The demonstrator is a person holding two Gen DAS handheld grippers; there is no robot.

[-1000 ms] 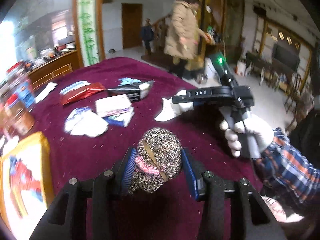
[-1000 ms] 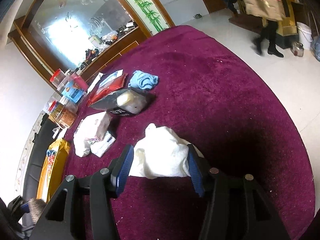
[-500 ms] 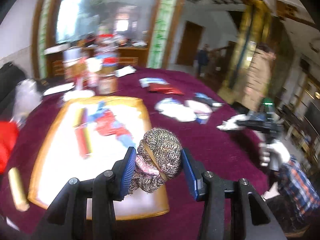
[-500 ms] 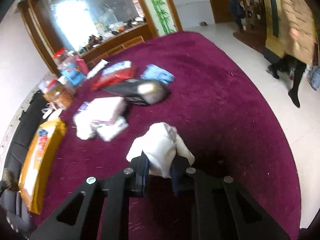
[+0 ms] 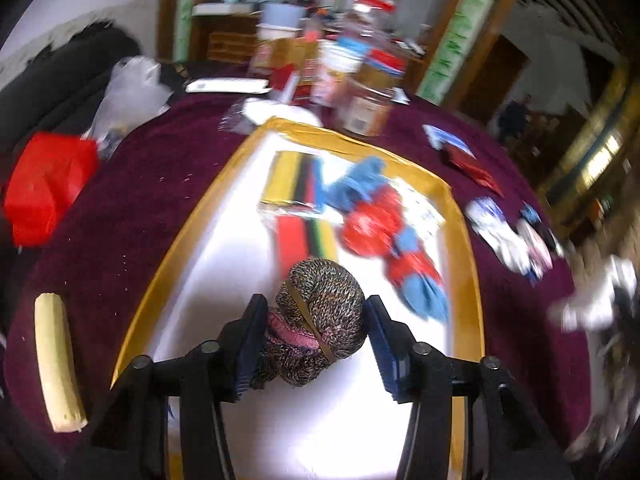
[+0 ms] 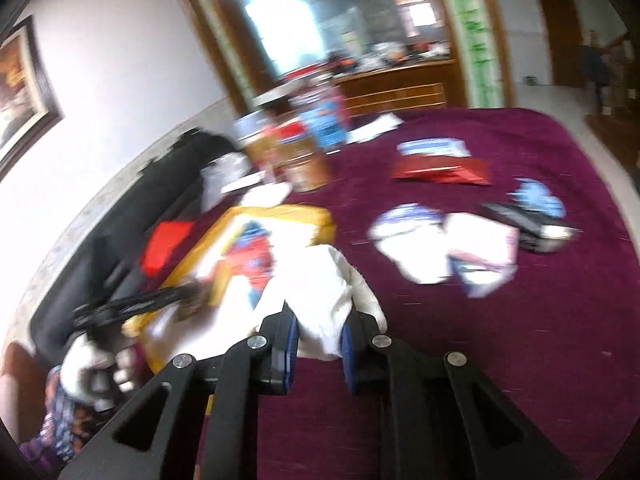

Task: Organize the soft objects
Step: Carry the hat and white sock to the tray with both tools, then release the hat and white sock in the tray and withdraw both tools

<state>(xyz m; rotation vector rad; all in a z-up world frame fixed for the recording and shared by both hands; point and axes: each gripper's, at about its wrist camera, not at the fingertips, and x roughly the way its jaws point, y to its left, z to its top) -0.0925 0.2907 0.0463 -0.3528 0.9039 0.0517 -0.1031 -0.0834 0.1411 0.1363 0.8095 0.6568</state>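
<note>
Right hand-held gripper (image 6: 318,354) clamped on white cloth (image 6: 320,292), above maroon tablecloth (image 6: 520,340), yellow-rimmed tray (image 6: 276,216) beyond

Your left gripper (image 5: 314,342) hangs over the near part of the tray (image 5: 464,236), the knitted bundle (image 5: 320,320) between its jaws. Cloths (image 5: 384,232) lie farther back in the tray, jars (image 5: 360,92) behind it, a plastic bag (image 5: 48,188) to its left, packets (image 5: 508,236) on the table (image 5: 120,220) right of it.
</note>
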